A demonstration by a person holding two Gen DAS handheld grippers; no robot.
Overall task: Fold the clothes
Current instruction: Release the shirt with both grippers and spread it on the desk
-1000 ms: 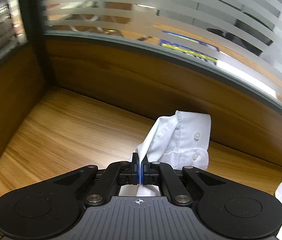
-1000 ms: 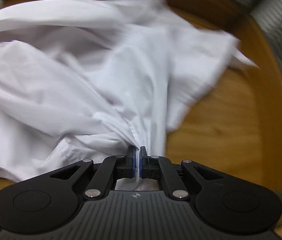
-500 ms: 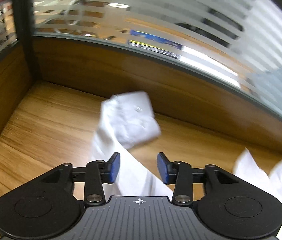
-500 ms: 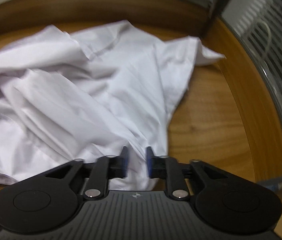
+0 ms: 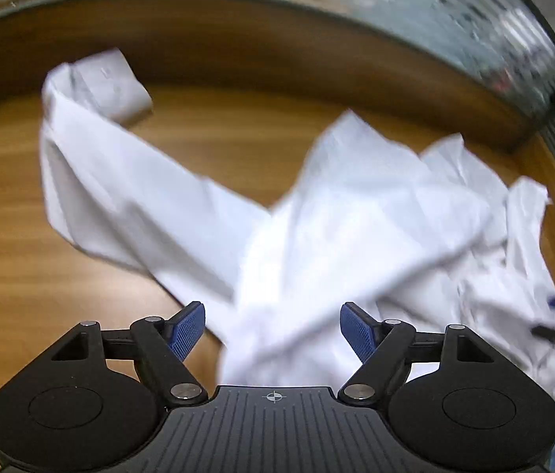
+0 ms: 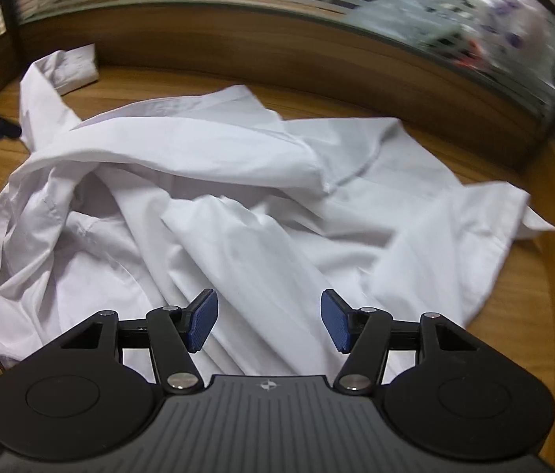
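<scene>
No readable text, label, brand or number is showing in either view. A small crosshair mark is sitting on the ribbed body of the left gripper [image 5: 273, 333] and of the right gripper [image 6: 268, 325].

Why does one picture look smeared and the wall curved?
Left wrist view: motion blur smears the white shirt and its cuff, though the left gripper stays sharp. Right wrist view: shirt folds are crisper, blurring toward the right edge. Both views: the fisheye lens bends the wooden wall into an arc.
</scene>
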